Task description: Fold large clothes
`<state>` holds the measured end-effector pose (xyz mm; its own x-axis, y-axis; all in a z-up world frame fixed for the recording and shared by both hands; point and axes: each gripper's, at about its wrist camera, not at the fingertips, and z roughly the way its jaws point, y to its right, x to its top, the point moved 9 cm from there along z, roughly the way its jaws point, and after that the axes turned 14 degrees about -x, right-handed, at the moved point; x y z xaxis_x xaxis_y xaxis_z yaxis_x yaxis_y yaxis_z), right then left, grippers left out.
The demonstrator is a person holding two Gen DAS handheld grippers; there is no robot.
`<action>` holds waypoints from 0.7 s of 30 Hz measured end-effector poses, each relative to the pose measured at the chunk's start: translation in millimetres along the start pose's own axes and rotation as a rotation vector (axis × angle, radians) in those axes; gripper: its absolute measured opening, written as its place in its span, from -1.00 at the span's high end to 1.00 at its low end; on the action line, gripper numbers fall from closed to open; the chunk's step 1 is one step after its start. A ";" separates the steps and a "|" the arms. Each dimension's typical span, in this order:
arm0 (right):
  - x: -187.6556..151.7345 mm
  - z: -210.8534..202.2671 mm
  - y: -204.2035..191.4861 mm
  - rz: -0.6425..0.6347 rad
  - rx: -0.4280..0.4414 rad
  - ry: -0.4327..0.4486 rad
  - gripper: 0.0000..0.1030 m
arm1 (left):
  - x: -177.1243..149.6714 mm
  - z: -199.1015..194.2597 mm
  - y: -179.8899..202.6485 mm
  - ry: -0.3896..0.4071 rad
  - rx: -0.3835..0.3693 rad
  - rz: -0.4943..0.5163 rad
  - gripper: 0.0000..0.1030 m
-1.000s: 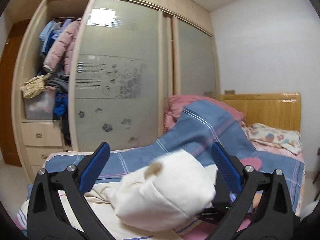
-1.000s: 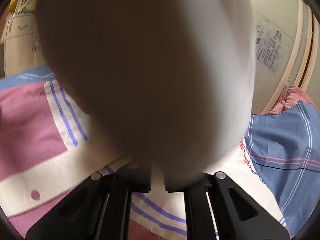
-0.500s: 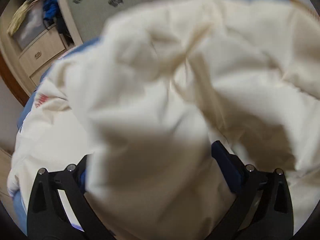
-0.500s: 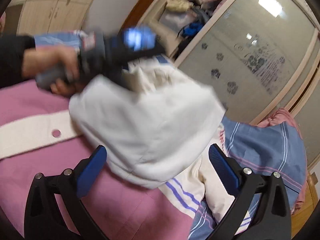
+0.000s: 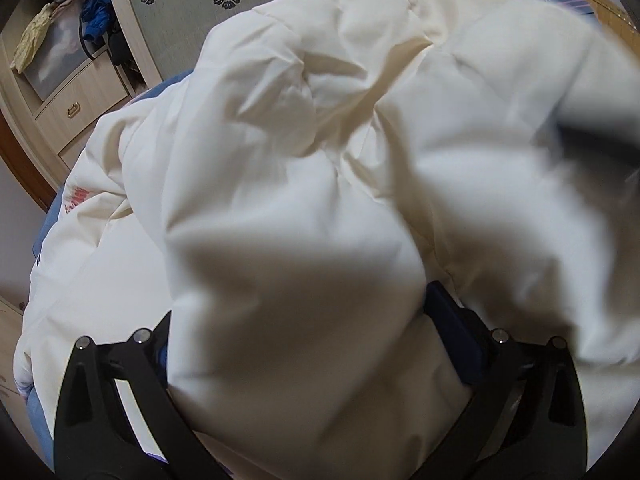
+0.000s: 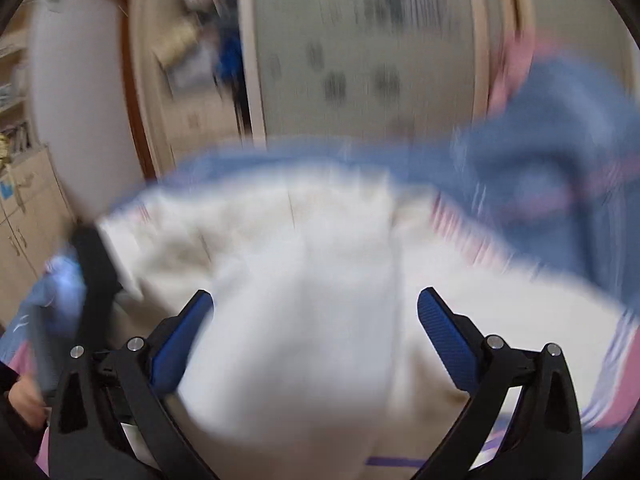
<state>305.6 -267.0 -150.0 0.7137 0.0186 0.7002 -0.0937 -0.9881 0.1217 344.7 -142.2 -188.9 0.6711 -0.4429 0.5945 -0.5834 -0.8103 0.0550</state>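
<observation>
the right gripper (image 6: 314, 320) stands wide open, jaws apart, with a blurred fold of the cream jacket (image 6: 288, 280) lying loose between them, not pinched. the left gripper (image 5: 296, 344) is buried in the same jacket (image 5: 280, 160); whether it is clamped i cannot tell. the jacket fills the middle of both views, heaped on the blue bedding (image 6: 560, 140). it looks puffy, soft and light, probably slippery; a hem or cuff edge would hold better than the padded bulk.
</observation>
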 end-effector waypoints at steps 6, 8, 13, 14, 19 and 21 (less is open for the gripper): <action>-29.0 36.4 -5.3 0.008 -0.041 -0.155 -0.97 | 3.7 3.2 -25.6 0.005 -0.043 -0.106 -0.96; -32.1 34.4 -10.6 0.003 -0.053 -0.159 -0.97 | 7.1 -2.6 -34.8 0.040 -0.036 -0.137 -0.96; -29.5 22.3 -28.9 0.081 -0.081 -0.149 -0.97 | 20.0 -23.0 -59.6 0.141 0.066 -0.182 -0.96; -28.8 21.2 -32.4 0.092 -0.098 -0.144 -0.97 | 22.4 -24.3 -63.1 0.152 0.088 -0.180 -0.96; -30.3 12.7 -39.8 0.118 -0.081 -0.136 -0.97 | 36.5 -63.7 -64.7 0.298 0.097 -0.186 -0.96; -34.7 13.0 -35.2 0.135 -0.060 -0.149 -0.97 | 45.4 -83.9 -56.7 0.358 0.086 -0.183 -0.96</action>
<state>293.2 -234.9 -187.7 0.7863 -0.1411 0.6015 -0.2340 -0.9690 0.0787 369.8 -84.1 -97.7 0.5500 -0.1394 0.8234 -0.4187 -0.8992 0.1274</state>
